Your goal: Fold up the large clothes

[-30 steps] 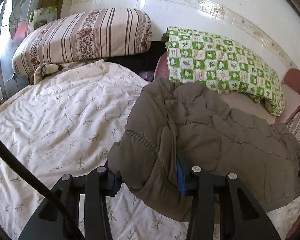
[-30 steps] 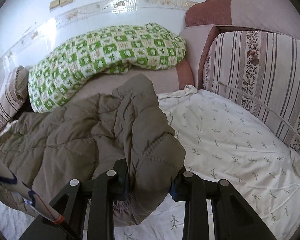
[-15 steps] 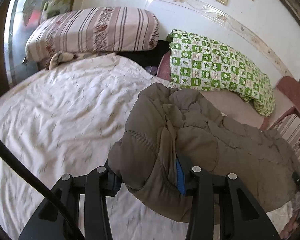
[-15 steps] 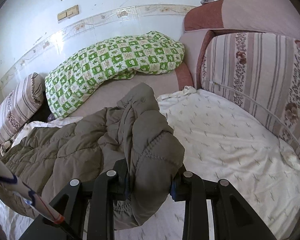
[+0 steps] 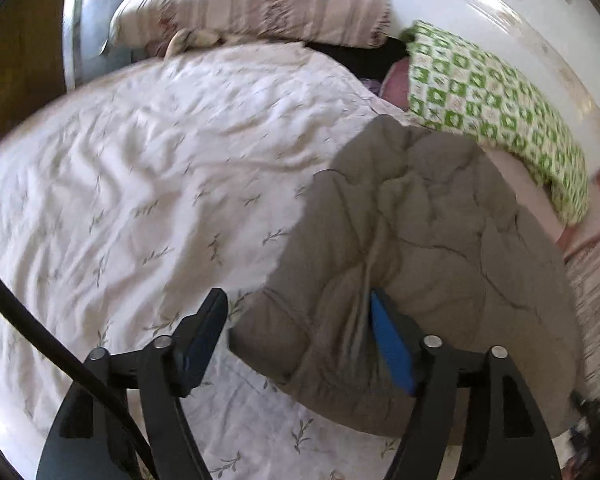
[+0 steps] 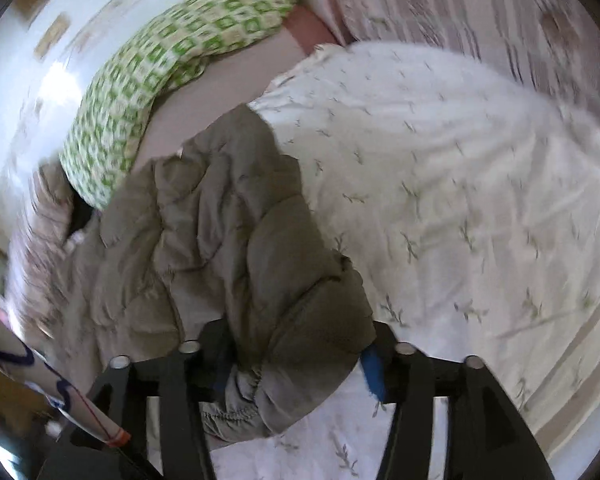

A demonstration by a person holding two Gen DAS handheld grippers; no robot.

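A large olive-brown quilted jacket (image 5: 428, 240) lies bunched on a white leaf-print bedsheet (image 5: 140, 184). In the left wrist view my left gripper (image 5: 300, 328) stands open: its left finger is clear of the cloth, and the jacket's near edge rests against the right finger's blue pad (image 5: 388, 344). In the right wrist view the jacket (image 6: 220, 240) runs back to the left, and my right gripper (image 6: 296, 360) is shut on its near cuffed end, the cloth bulging between the fingers.
A green-and-white checked blanket (image 5: 496, 116) lies along the white wall behind the jacket. A striped floral pillow (image 5: 252, 4) is at the far left, and a striped cushion (image 6: 480, 12) at the right. A white rod with red tape (image 6: 60, 396) crosses the lower left of the right wrist view.
My left gripper has opened and let go of the jacket. Both grippers have risen and tilted down, so more of the bed shows. The right gripper has kept its hold.
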